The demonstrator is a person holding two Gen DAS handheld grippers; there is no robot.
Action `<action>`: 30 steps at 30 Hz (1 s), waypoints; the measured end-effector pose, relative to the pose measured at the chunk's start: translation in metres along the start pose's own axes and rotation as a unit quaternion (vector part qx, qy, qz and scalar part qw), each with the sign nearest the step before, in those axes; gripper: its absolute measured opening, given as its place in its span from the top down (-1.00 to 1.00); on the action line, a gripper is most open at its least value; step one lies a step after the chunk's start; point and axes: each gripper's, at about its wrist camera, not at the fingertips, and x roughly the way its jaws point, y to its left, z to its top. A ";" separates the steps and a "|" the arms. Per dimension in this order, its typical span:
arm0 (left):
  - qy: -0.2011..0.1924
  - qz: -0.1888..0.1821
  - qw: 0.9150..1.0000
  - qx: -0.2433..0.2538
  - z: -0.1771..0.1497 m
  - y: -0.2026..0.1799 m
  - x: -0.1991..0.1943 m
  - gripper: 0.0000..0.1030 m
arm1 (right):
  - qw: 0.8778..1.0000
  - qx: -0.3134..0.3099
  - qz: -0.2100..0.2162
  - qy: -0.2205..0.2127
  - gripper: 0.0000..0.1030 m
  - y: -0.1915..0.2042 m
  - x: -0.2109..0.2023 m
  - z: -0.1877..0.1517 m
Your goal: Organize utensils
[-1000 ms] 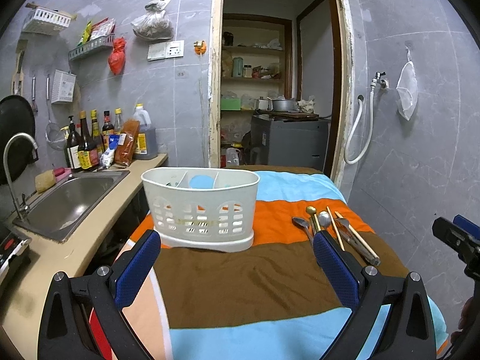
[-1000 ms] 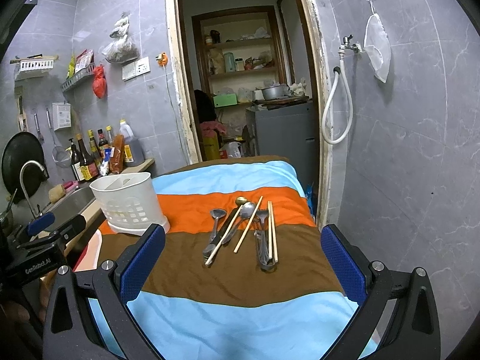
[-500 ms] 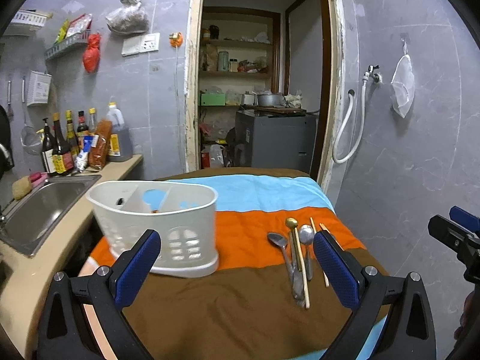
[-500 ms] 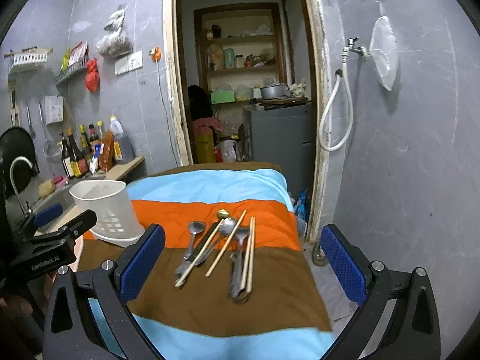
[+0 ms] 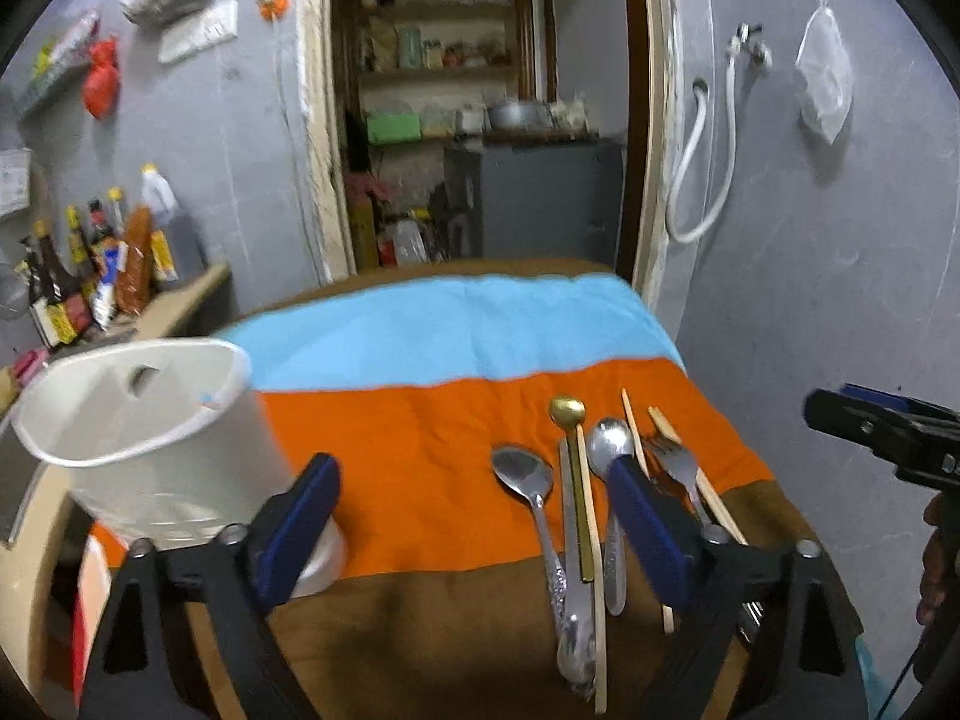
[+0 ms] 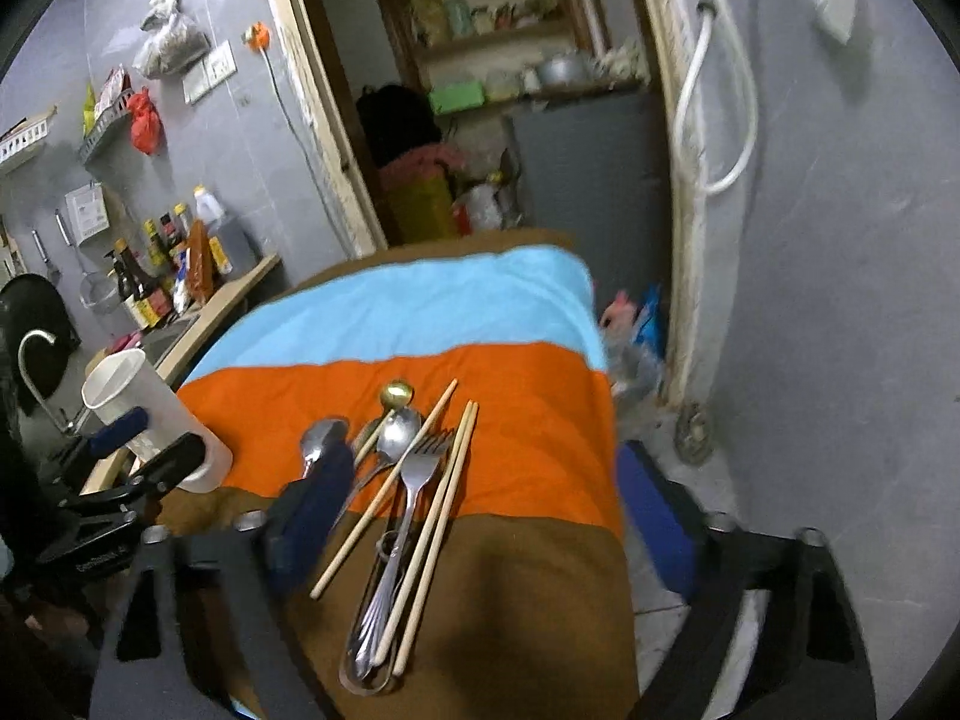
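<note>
Both views have swung right off the white caddy (image 5: 144,438) at the striped cloth's (image 5: 420,468) left edge toward the loose utensils (image 6: 402,498) on its right, so a first pickup looks close, left gripper (image 5: 474,534) and right gripper (image 6: 474,540) spread, empty.

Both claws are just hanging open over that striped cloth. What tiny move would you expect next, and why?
Probably the right gripper drops a little onto the fork, which lies on top of the pile between its open fingers. The white holder stands to the left, and neither the right nor the left gripper holds anything yet.
</note>
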 end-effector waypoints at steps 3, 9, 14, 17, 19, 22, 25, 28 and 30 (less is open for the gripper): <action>0.034 -0.014 0.999 -0.004 0.001 -0.004 0.023 -0.24 | 0.999 0.005 0.025 0.031 0.04 -0.007 0.034 0.003; 0.090 -0.038 0.995 -0.032 -0.003 -0.005 0.057 0.28 | 0.994 0.014 0.061 0.092 0.43 -0.008 0.095 0.003; 0.121 -0.063 0.989 -0.061 -0.004 0.000 0.077 0.41 | 0.987 0.007 0.084 0.136 0.64 0.004 0.128 0.000; 0.144 -0.090 0.982 -0.084 -0.004 0.005 0.088 0.51 | 0.983 0.010 0.091 0.160 0.72 0.008 0.141 -0.003; 0.153 -0.102 0.978 -0.100 -0.004 0.005 0.093 0.53 | 0.981 0.012 0.096 0.167 0.73 0.010 0.146 -0.002; 0.168 -0.125 0.970 -0.121 -0.004 0.007 0.103 0.59 | 0.978 0.025 0.108 0.178 0.73 0.009 0.150 0.000; 0.180 -0.145 0.961 -0.150 -0.006 0.014 0.109 0.64 | 0.970 0.045 0.132 0.197 0.73 0.004 0.155 -0.001; 0.188 -0.154 0.955 -0.170 -0.007 0.017 0.114 0.72 | 0.967 0.052 0.142 0.203 0.79 0.002 0.160 -0.002; 0.188 -0.157 0.954 -0.174 -0.008 0.016 0.112 0.88 | 0.964 0.069 0.150 0.208 0.88 0.000 0.161 -0.002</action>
